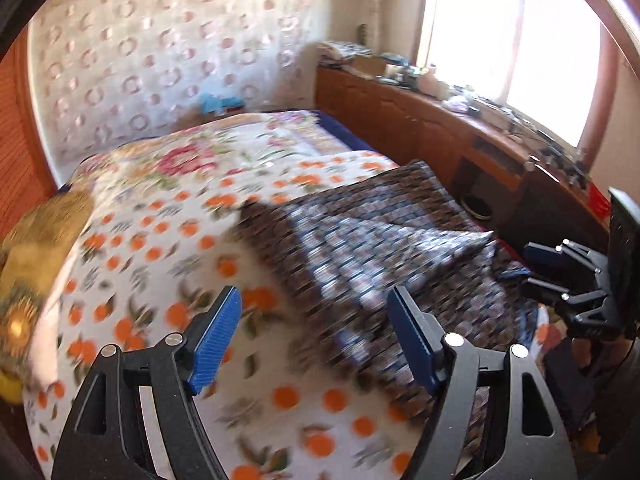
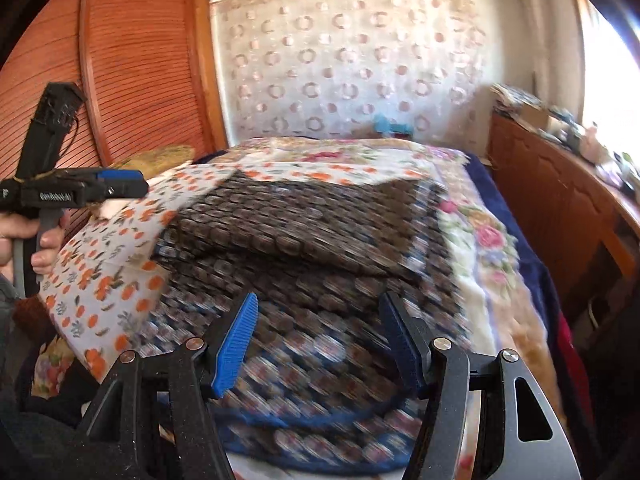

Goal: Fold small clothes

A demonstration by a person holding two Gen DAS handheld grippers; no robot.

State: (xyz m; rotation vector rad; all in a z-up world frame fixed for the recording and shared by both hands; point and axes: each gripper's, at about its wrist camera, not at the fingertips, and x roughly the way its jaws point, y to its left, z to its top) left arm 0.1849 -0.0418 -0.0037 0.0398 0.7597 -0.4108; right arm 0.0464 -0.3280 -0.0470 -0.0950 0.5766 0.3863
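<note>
A dark brown-and-blue patterned garment (image 1: 380,240) lies partly folded on the bed, over a white cloth with orange fruit print (image 1: 168,248). It also shows in the right wrist view (image 2: 304,248), with a blue-trimmed edge near the front. My left gripper (image 1: 314,336) is open and empty, above the garment's left edge. My right gripper (image 2: 318,340) is open and empty, just above the garment's near part. The right gripper shows at the right edge of the left wrist view (image 1: 560,268). The left gripper shows at the left of the right wrist view (image 2: 120,184), held by a hand.
The bed carries a floral blanket (image 2: 480,232). A wooden cabinet (image 1: 440,128) with clutter runs along the right under a bright window. A wooden headboard (image 2: 132,72) stands at the left. A yellow pillow (image 1: 40,240) lies at the bed's left.
</note>
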